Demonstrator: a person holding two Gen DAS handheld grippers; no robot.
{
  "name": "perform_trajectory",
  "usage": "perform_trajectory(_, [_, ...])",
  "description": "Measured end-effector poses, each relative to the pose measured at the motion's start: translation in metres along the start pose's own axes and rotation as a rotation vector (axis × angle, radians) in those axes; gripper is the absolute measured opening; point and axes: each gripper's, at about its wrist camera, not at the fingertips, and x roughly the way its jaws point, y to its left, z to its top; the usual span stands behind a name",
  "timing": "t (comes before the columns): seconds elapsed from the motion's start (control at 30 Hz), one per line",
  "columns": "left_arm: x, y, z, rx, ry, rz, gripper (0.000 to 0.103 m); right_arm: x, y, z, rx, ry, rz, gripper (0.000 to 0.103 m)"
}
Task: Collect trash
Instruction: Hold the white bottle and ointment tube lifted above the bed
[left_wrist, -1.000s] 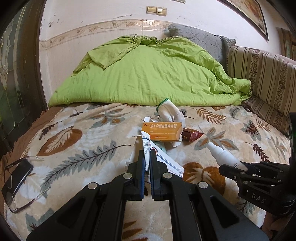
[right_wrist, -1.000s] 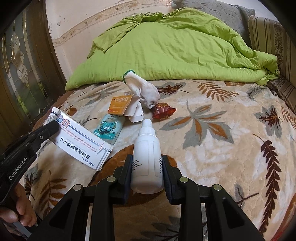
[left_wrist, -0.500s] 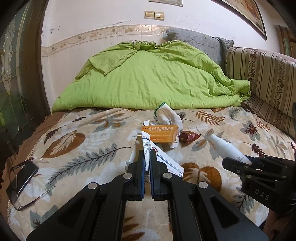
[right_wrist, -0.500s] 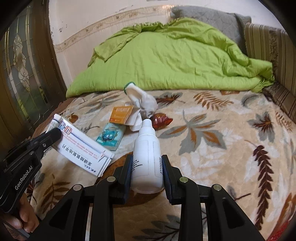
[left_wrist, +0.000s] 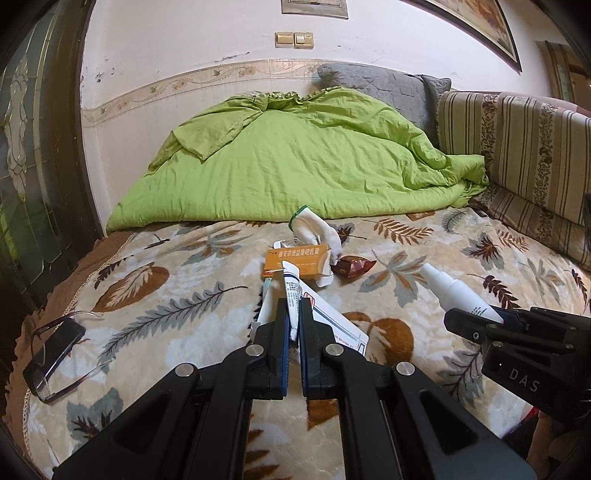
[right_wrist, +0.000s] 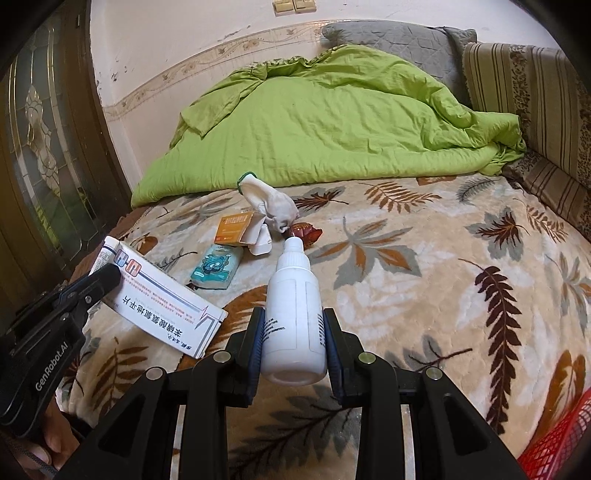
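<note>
My left gripper is shut on a long white medicine box, held edge-on above the bed; the right wrist view shows the same white medicine box with red and blue print. My right gripper is shut on a white plastic bottle, nozzle pointing away; the left wrist view shows this bottle too. On the leaf-patterned blanket lie an orange box, a teal packet, a white glove and a reddish-brown wrapper.
A green quilt is heaped at the back against the wall. Glasses lie on a dark object at the left edge of the bed. A striped sofa back runs along the right. A red mesh basket shows at bottom right.
Both grippers have pulled back and risen with their loads; the trash pile on the blanket looks farther away. The grips have not changed.
</note>
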Motion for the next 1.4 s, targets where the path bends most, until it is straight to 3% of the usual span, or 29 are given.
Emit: perform_trajectory(1.4, [0.006, 0.008, 0.002, -0.045, 0.024, -0.017, 0.004, 0.008, 0.006, -0.002, -0.02, 0.018, 0.012, 0.033])
